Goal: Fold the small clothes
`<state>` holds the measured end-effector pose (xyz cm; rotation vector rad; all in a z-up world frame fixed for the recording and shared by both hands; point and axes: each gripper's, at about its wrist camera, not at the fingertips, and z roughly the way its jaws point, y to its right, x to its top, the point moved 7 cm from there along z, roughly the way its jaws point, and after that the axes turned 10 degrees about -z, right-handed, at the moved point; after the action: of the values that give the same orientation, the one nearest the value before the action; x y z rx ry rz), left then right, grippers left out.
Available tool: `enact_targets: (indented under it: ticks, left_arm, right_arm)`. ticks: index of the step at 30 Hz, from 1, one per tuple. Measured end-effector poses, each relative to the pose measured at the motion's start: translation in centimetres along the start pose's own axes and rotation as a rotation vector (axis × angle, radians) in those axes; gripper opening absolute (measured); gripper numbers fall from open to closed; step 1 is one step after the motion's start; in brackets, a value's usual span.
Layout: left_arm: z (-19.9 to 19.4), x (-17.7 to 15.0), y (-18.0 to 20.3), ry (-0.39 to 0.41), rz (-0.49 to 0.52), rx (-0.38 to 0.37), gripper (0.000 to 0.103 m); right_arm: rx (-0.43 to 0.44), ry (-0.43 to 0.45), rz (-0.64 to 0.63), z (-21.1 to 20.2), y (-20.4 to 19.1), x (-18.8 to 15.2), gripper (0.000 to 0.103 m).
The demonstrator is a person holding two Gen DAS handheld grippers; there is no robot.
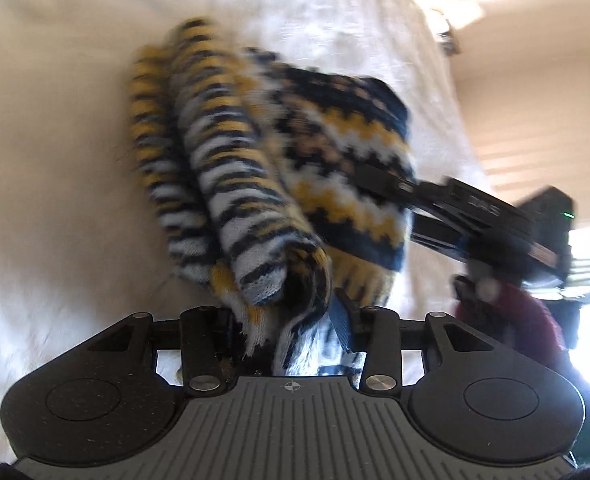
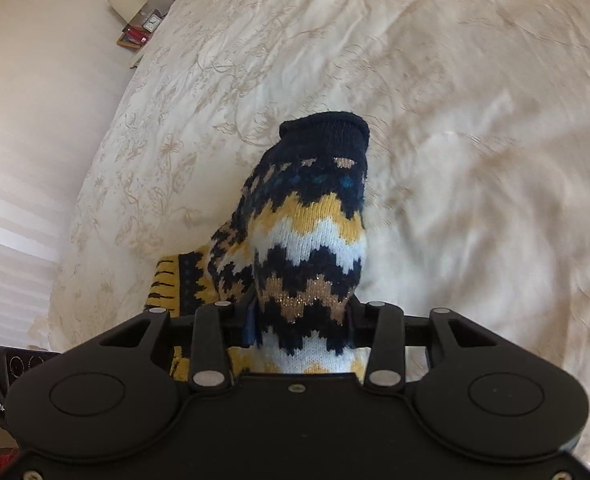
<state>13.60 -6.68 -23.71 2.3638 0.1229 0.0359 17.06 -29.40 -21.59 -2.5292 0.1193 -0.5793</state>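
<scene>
Knitted wool in navy, yellow and white fills both views: a small patterned sweater. Nearest the lens, the right gripper is clamped on a thick fold of it, the dark cuff standing up beyond the fingers. The left gripper is likewise closed on a bunched striped edge, the rest of the garment trailing away, blurred. Beneath lies a cream embroidered bedspread. Farther off, a bedside shelf holds a small clock.

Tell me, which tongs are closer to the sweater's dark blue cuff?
Right. The right tongs grip the sleeve just below the dark blue cuff; the left tongs hold the striped part.
</scene>
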Motion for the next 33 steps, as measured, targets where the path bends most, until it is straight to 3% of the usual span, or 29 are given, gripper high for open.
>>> enact_targets:
  ticks: [4,6,11,17,19,22,26,30,33]
  left_arm:
    - [-1.0,-0.8,-2.8,0.114,-0.062,0.202,0.047]
    - [-1.7,-1.1,-3.1,0.143,-0.057,0.257,0.048]
    - [-4.3,-1.4,-1.0,0.255,0.079,0.346,0.048]
    - [-4.8,-0.9,4.9,0.407,0.235,0.347,0.051]
    - [-3.8,-0.5,6.3,0.413,0.292,0.355,0.059]
    - [-2.0,0.6,7.2,0.4,0.335,0.4,0.059]
    - [-0.4,2.3,6.2,0.383,0.336,0.46,0.06]
    - [-0.2,3.1,3.7,0.33,0.345,0.567,0.062]
    - [0.2,3.6,2.0,0.289,0.326,0.604,0.082]
  right_arm:
    - [-0.103,0.034,-0.017,-1.5,2.2,-1.3,0.066]
    - [-0.116,0.055,-0.025,-2.4,2.6,-1.6,0.068]
    - [-0.14,0.081,-0.104,-4.4,2.5,-2.7,0.075]
    - [-0.157,0.082,-0.162,-4.7,2.0,-3.4,0.081]
    - [-0.161,0.078,-0.172,-4.6,1.8,-3.6,0.083]
    - [-0.168,0.07,-0.176,-4.2,1.6,-3.7,0.088]
    - [-0.191,0.066,-0.168,-3.4,1.3,-3.2,0.094]
    - [-0.221,0.042,-0.168,-2.0,1.2,-2.8,0.102]
    - [-0.277,-0.024,-0.182,-0.2,1.8,-3.1,0.103]
